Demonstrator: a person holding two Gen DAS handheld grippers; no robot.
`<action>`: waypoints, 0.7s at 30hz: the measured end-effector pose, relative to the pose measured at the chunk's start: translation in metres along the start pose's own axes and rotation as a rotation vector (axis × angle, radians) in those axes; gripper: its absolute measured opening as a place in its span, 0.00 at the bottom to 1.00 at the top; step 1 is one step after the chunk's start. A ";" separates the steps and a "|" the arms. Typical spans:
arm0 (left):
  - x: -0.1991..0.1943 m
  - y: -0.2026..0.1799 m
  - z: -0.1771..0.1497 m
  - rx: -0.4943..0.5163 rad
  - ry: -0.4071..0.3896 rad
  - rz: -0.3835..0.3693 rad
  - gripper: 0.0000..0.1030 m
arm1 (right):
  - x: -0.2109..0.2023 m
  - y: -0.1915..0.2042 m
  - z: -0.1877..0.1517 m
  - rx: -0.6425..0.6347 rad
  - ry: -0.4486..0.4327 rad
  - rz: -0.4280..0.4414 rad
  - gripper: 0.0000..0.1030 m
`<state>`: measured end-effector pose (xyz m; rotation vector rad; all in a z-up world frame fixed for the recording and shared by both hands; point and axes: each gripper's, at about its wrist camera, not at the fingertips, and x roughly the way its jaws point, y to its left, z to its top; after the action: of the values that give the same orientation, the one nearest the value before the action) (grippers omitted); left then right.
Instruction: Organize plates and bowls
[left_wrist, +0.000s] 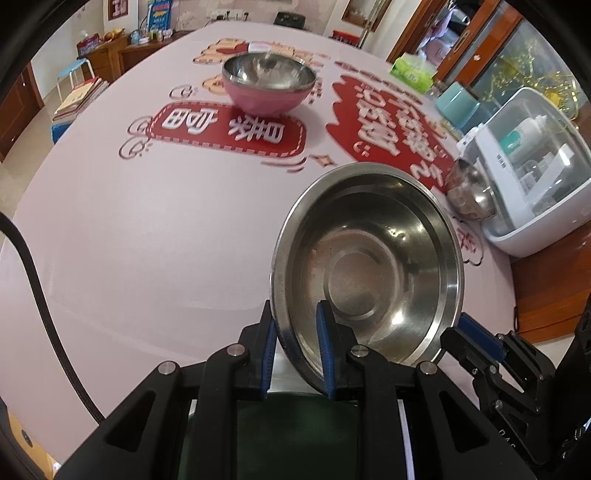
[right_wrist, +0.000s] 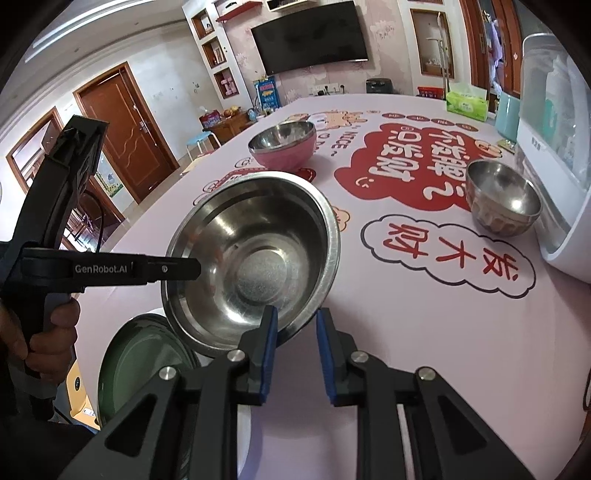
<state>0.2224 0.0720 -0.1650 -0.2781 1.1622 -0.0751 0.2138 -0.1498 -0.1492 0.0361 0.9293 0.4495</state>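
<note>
My left gripper (left_wrist: 297, 326) is clamped on the steel bowl (left_wrist: 369, 266) rim, bowl tilted, lifted over the green plate (right_wrist: 144, 365) at table edge. My right gripper (right_wrist: 293, 325) is nearly closed w/ nothing between the pads, just beside the bowl. Pink bowl (right_wrist: 284, 146) and small steel bowl (right_wrist: 502, 197) sit further back on the table (left_wrist: 147, 240).

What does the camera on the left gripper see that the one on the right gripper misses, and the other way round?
Only the left wrist view shows the left gripper head-on, its pads clamped on the steel bowl's rim, and stacked books on a stool.

Only the right wrist view shows the wall television, a brown door, the hand holding the left gripper, and the green plate under the bowl.

Both show the pink bowl, small steel bowl, tissue box and tablecloth.
</note>
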 end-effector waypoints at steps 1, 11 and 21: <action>-0.003 -0.001 0.000 0.002 -0.010 -0.003 0.19 | -0.003 0.001 0.000 -0.003 -0.006 0.000 0.20; -0.036 -0.024 -0.008 0.056 -0.086 -0.043 0.19 | -0.024 0.046 0.000 -0.180 -0.059 0.080 0.00; -0.047 -0.016 -0.018 0.012 -0.101 -0.022 0.18 | -0.032 0.040 -0.003 -0.151 -0.067 0.063 0.00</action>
<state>0.1886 0.0634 -0.1250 -0.2809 1.0580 -0.0861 0.1807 -0.1262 -0.1175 -0.0566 0.8278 0.5724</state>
